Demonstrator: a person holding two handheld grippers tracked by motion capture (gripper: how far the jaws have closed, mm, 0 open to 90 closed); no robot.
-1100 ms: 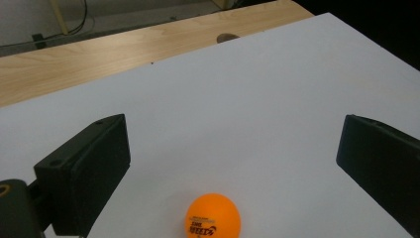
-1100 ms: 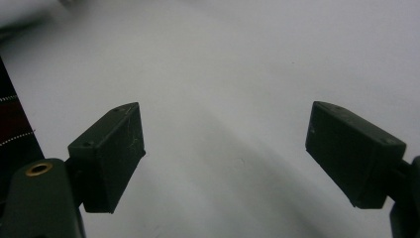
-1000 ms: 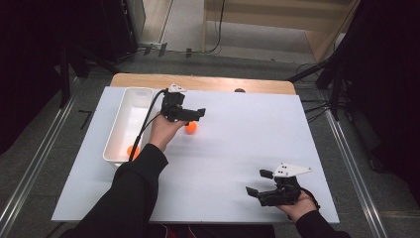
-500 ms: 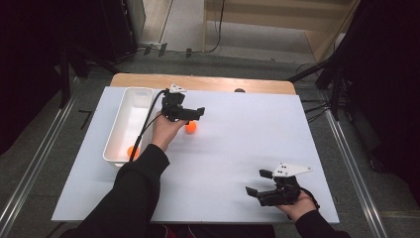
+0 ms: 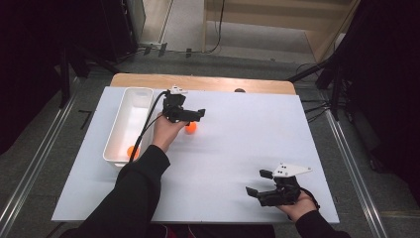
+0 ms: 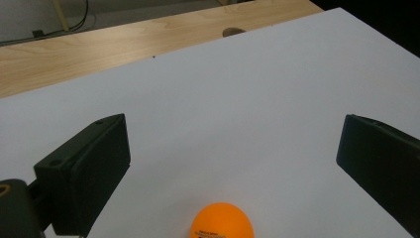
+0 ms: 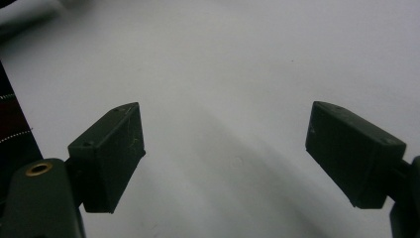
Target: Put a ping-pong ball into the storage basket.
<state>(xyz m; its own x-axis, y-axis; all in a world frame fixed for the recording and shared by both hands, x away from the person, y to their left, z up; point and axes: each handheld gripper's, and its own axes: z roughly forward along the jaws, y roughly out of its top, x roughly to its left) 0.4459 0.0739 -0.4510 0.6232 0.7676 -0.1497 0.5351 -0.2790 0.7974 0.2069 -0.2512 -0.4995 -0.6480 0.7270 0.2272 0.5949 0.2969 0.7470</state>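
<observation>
The left gripper [image 5: 190, 118] hangs over the white table [image 5: 247, 148] with its jaws spread wide; in the left gripper view the two black pads stand far apart and nothing is pinched between them. Right below it, between the jaws but touching neither, lies an orange ball [image 6: 222, 222], seen in the high view just right of the hand [image 5: 190, 127]. That ball rests on the table, near the right wall of the white tray [image 5: 143, 96] and outside it. Inside the tray, at its near end, sits a second orange ball [image 5: 131, 151].

Judged from this, the work is gathering balls into the tray, and it looks about half done: one ball is in, one is left to be gripped, carried to the tray and dropped.

Well away from the tray, at the table's near right corner, the right gripper [image 5: 257, 191] rests idle, its jaws likewise spread on nothing.

Counted: two orange balls, one tray, two grippers.
</observation>
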